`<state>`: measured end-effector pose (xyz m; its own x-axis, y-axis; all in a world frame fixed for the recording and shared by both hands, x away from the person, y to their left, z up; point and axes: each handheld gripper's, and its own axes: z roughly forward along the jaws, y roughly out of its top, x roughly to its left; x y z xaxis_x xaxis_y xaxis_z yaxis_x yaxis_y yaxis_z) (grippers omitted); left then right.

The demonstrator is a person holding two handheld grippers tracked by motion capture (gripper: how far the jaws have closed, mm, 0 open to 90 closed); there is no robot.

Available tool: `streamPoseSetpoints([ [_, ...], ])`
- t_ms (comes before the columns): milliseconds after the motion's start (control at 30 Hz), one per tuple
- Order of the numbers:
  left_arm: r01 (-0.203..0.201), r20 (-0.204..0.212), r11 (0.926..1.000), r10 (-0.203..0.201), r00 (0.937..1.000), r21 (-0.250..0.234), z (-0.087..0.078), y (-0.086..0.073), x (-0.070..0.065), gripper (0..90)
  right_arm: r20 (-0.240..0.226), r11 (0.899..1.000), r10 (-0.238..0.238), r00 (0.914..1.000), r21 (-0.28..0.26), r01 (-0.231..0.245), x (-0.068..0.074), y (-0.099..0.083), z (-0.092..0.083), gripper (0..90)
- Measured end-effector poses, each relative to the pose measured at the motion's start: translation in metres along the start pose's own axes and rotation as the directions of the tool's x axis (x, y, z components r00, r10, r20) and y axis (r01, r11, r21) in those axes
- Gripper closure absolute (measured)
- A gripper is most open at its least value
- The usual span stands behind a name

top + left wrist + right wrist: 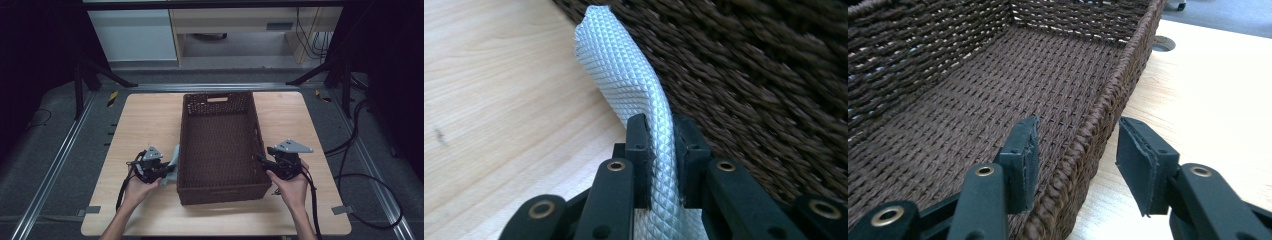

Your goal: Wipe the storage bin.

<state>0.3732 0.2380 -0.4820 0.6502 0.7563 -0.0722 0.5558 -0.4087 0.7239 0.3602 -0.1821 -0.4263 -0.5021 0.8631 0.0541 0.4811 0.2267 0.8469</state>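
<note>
A person seated at a pale wooden surface worked with two hand-held grippers on either side of one dark brown woven basket. The left gripper sat just beside the basket's left wall, its black fingers clenched on a single strip of white, diamond-textured woven webbing. In the left gripper view the strip rose from between the pads, curved up and leaned toward the wicker, its frayed upper end close to the basket's side; whether it touched the wall could not be told. In the high view the same strip stood up pale against the basket's left edge.

The right gripper was at the basket's right wall near the front corner. Its fingers stood released and apart, one inside the basket and one outside over the surface, straddling the braided rim without pressing on it.

The basket lay lengthwise at the middle of the surface, with one cut-out handle slot in its far end wall. A grey three-cornered plate topped the right gripper, and a black cable trailed back along the person's forearm. No brand, label or readable writing appeared on the basket, the strip or the grippers.
</note>
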Motion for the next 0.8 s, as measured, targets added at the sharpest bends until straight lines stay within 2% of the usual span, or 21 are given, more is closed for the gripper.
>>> streamPoseSetpoints([
  [67,-0.005,0.002,1.0000,0.005,1.0000,-0.008,-0.002,0.001,-0.003,78.9,-0.008,1.000,0.005,1.0000,0.002,-0.005,-0.001,0.000,-0.003,51.1],
  [200,-0.019,0.005,0.9967,0.019,0.9998,-0.079,-0.020,0.008,-0.008,78.8,-0.029,1.000,0.006,0.9996,0.023,-0.005,-0.002,-0.003,-0.006,52.0],
  [333,-0.029,0.012,0.9847,0.031,0.9994,-0.172,-0.044,0.016,-0.014,78.8,-0.046,0.999,0.010,0.9989,0.038,-0.008,-0.001,-0.005,-0.005,53.9],
  [400,-0.022,0.018,0.9793,0.026,0.9995,-0.201,-0.051,0.017,-0.018,78.8,-0.047,0.999,0.003,0.9989,0.054,-0.001,0.001,-0.005,-0.002,56.1],
  [467,-0.042,0.010,0.9795,0.045,0.9990,-0.197,-0.054,0.016,-0.022,78.9,-0.047,0.997,-0.003,0.9989,0.082,0.007,0.002,-0.006,0.003,60.1],
  [533,-0.041,0.018,0.9826,0.045,0.9988,-0.181,-0.052,0.012,-0.025,78.8,-0.049,0.996,0.004,0.9988,0.086,0.000,0.003,-0.005,0.006,64.9],
  [567,-0.043,0.017,0.9860,0.047,0.9988,-0.161,-0.050,0.009,-0.027,78.8,-0.041,0.996,0.013,0.9991,0.092,-0.009,0.003,-0.004,0.006,67.2],
  [600,-0.041,0.021,0.9922,0.044,0.9988,-0.118,-0.043,0.002,-0.029,78.8,-0.033,0.996,0.012,0.9994,0.092,-0.009,0.004,-0.003,0.007,69.2],
  [633,-0.041,0.021,0.9922,0.044,0.9988,-0.118,-0.043,0.002,-0.029,78.8,-0.033,0.996,0.012,0.9994,0.092,-0.009,0.004,-0.003,0.007,69.2],
  [667,-0.039,0.023,0.9941,0.042,0.9989,-0.101,-0.039,-0.001,-0.030,78.8,-0.003,0.996,0.015,0.9999,0.092,-0.014,0.006,-0.003,0.007,72.0],
  [800,-0.017,0.033,0.9988,0.019,0.9993,-0.045,-0.025,-0.005,-0.027,78.9,0.022,0.996,0.031,0.9993,0.083,-0.033,0.005,-0.002,0.007,73.7],
])
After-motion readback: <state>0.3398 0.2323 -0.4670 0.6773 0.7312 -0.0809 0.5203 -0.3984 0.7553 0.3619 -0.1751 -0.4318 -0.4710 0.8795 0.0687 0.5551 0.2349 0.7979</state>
